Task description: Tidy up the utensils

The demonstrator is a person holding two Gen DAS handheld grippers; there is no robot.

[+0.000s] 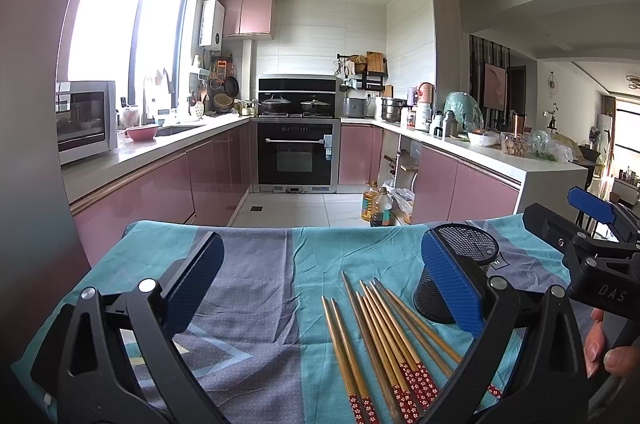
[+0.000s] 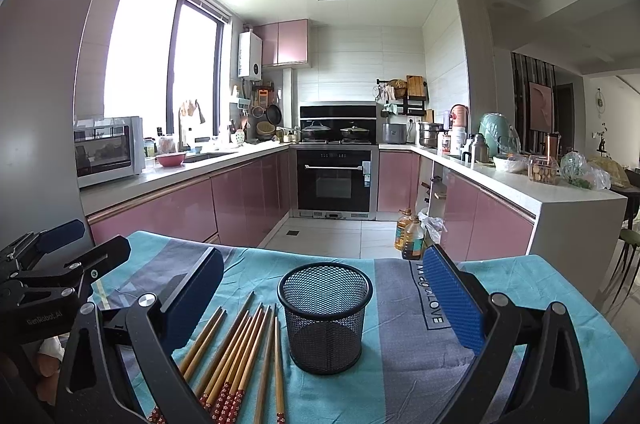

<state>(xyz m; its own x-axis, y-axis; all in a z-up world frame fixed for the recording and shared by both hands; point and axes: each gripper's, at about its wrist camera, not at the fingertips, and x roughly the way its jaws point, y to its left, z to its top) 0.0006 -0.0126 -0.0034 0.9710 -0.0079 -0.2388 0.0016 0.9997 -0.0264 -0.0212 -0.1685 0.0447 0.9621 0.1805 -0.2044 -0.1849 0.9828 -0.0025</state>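
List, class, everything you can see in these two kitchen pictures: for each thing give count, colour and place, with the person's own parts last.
Bamboo chopsticks with red flowered ends: about ten, tan, lying loose on the cloth left of the cup.
Round wire mesh cup: one, black, upright and empty on the cloth.
Striped tablecloth: one, teal and grey, over the near table.
Built-in oven: one, black, far wall.
Lidded pans: two, dark, on the hob above the oven.
Countertop microwave: one, white, left counter.
Plastic bowl: one, pink, by the sink.
Oil bottles: two, amber, on the floor.
Left gripper: black with blue pads, open, above the chopsticks.
Right gripper: same, open, facing the cup.
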